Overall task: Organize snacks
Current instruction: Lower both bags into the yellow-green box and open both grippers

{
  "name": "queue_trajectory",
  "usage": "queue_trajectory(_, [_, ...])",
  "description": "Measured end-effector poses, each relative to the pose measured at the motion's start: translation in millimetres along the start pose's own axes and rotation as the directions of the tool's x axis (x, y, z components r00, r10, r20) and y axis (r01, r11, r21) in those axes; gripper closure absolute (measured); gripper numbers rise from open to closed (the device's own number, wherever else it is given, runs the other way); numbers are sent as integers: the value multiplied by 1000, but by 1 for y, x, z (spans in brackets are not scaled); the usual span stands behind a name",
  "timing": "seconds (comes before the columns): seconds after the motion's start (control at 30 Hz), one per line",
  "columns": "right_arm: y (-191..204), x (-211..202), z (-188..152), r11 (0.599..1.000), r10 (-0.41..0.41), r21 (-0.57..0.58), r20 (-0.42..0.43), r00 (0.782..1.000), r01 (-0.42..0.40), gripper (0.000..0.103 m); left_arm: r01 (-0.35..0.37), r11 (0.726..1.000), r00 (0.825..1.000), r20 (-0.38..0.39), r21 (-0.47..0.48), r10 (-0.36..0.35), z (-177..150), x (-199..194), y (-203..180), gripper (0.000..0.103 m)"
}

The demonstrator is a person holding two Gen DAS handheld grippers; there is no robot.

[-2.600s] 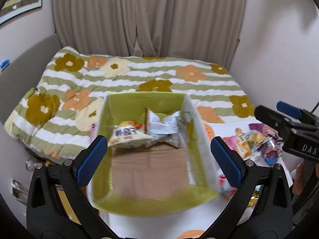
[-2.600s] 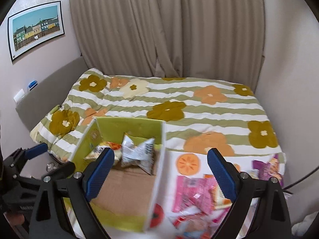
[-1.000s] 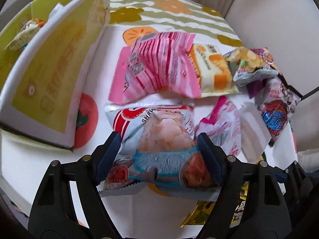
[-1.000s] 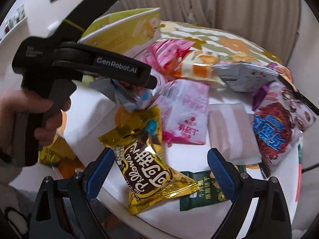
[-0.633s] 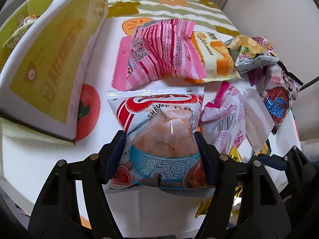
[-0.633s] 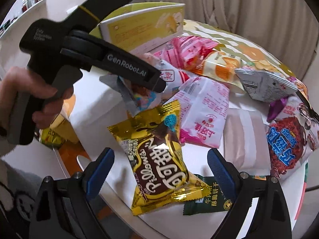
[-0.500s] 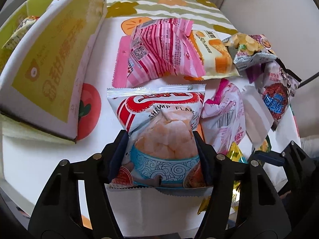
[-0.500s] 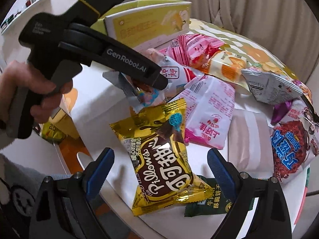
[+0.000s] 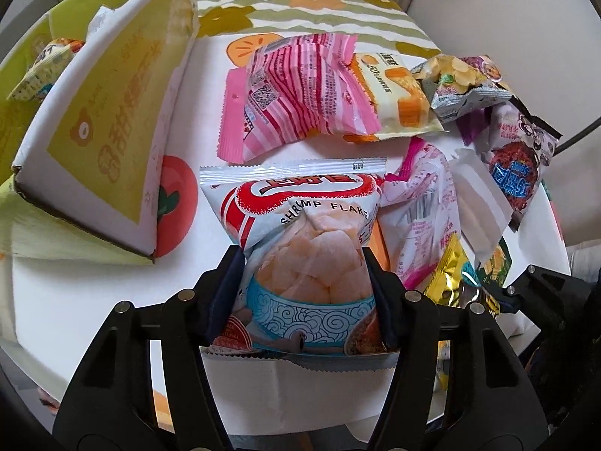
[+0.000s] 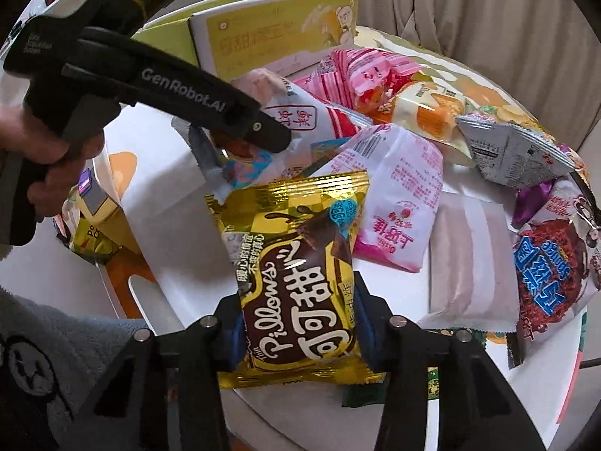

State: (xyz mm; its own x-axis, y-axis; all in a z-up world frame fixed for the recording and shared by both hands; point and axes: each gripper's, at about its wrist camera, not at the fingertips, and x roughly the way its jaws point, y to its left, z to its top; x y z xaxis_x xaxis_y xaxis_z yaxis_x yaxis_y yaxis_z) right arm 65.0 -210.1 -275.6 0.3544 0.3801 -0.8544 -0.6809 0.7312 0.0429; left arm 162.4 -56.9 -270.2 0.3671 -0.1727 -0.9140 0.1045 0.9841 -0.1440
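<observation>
A white shrimp flakes bag (image 9: 300, 203) lies on the white table (image 9: 75, 300), lower half between the blue pads of my left gripper (image 9: 302, 263). Its jaws are closing and the pads press the bag's sides. In the right wrist view that bag (image 10: 300, 120) sticks out past the left gripper's black body (image 10: 180, 86). My right gripper (image 10: 298, 319) is shut on a gold Pillows bag (image 10: 293, 233), which buckles between the pads. The yellow-green carton (image 9: 112, 112) stands to the left, with a snack pack (image 9: 41, 71) inside.
Loose snacks crowd the table: a pink striped bag (image 9: 300, 94), an orange cracker pack (image 9: 398, 90), a pink-white bag (image 10: 394, 203), a white packet (image 10: 473, 263), a silver bag (image 10: 514, 150), a blue-lettered bag (image 10: 544, 263). A hand (image 10: 56, 176) grips the left tool. The table edge is near.
My left gripper closed in on the shrimp flakes bag until its pads touched. My right gripper snapped from wide open to shut on the gold bag.
</observation>
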Motion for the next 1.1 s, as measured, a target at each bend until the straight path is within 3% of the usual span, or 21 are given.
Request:
queue_trajectory(0.33, [-11, -39, 9, 997, -51, 64, 53, 997, 48, 64, 32, 999, 995, 88, 35, -35, 12, -48, -15, 45])
queue_trajectory(0.63, [-13, -100, 43, 987, -130, 109, 138, 982, 115, 64, 51, 998, 971, 232, 32, -57, 33, -125, -11, 45])
queue_trajectory(0.9, [-1, -133, 106, 979, -180, 131, 209, 961, 155, 64, 41, 999, 939, 343, -7, -36, 60, -183, 36, 45])
queue_trajectory(1.1, [5, -130, 167, 976, -148, 196, 254, 956, 99, 64, 0, 999, 926, 378, -44, 17, 86, -207, 97, 45])
